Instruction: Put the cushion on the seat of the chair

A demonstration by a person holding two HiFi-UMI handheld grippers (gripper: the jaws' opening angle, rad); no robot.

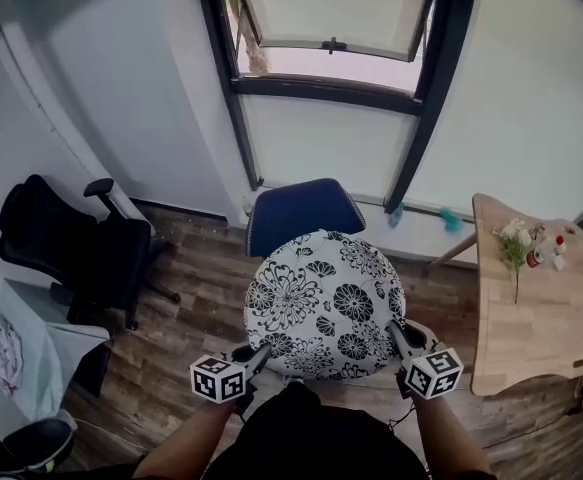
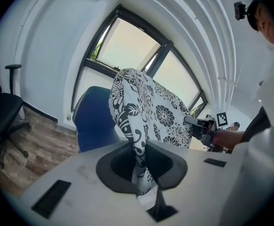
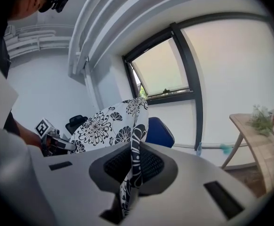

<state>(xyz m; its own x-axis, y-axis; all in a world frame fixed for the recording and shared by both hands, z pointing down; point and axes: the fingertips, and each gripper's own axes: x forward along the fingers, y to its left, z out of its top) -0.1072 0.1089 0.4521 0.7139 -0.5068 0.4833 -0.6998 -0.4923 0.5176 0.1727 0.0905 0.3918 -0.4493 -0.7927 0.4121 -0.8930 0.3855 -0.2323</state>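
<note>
— From the head view, where does the cushion sit?

— It is round, white with black flowers, and held between the two claws just in front of the blue chair. It covers the seat from above, so whether it touches the seat cannot be told. The left claw grips its near left edge, and the right claw grips its near right edge.

— What else is in that view?

— A black office chair stands at the left on the wooden floor. A wooden table at the right carries flowers. A dark-framed window is behind the chair.

— And the left gripper view?

— The left claw is narrow and pinched on the cushion's rim. The fabric rises from between the jaws, with the blue backrest beyond it. The right claw bites the far edge.

— The right gripper view?

— It is the same from the other side. The right claw is clamped narrow on the patterned edge, and the cushion stretches across to the left claw. The blue chair is just behind, and the table is at the right.
</note>
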